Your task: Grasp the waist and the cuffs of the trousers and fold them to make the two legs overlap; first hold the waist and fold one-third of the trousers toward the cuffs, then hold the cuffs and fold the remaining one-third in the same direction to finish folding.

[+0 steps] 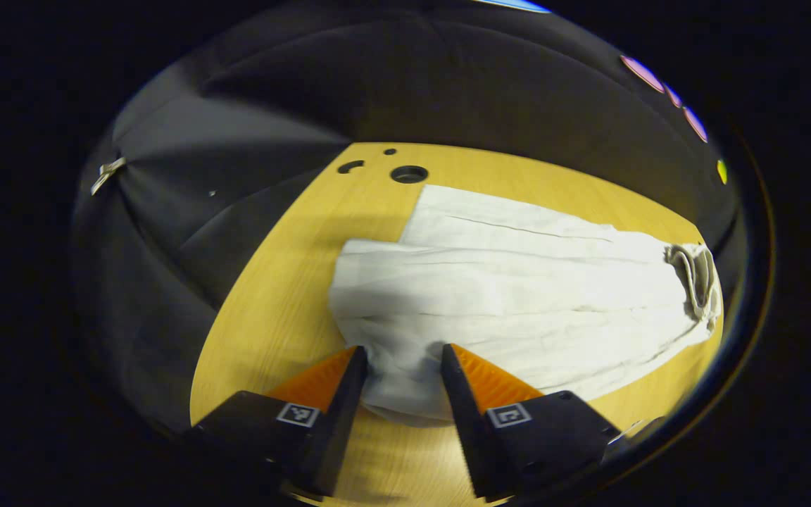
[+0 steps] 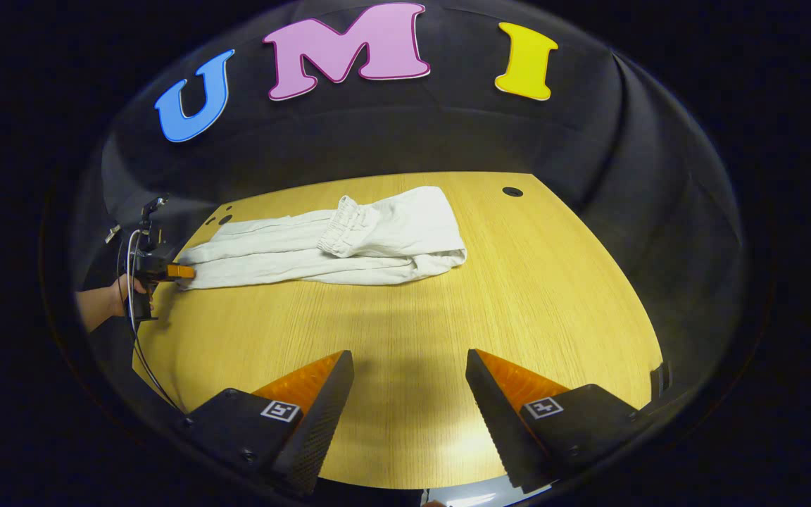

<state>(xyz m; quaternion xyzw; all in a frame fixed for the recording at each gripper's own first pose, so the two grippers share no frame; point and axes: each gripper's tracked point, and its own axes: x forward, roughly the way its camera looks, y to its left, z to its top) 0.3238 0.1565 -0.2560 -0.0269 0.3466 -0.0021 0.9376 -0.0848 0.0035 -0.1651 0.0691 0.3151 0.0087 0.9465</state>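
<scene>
In the left gripper view, the left gripper (image 1: 402, 362) has its two fingers either side of a bunched end of the pale off-white, creased cloth trousers (image 1: 518, 282), at the cuff end. The cloth bulges between the fingers, yet whether both press on it cannot be told. From there the soft, wrinkled fabric runs away across the smooth yellow wooden table (image 1: 279, 310) with fine straight grain. At the far end, the gathered elastic waist (image 1: 694, 271) lies folded back onto the legs. Round dark holes (image 1: 409, 174) are cut into the tabletop beyond the cuffs, near the table's edge.

In the right gripper view, the right gripper (image 2: 409, 384) hangs released, its fingers well apart over bare wood, grasping nothing, and well apart from the garment. Nothing lies between it and the trousers (image 2: 321, 246), which stretch across the far part of the table (image 2: 518, 296), the ribbed waistband (image 2: 342, 229) turned over on top. At their left end sits the left gripper (image 2: 180, 271), held by a person's hand (image 2: 124, 289), with a thin cable looping down. Another round hole (image 2: 512, 191) marks the far right of the tabletop.
</scene>
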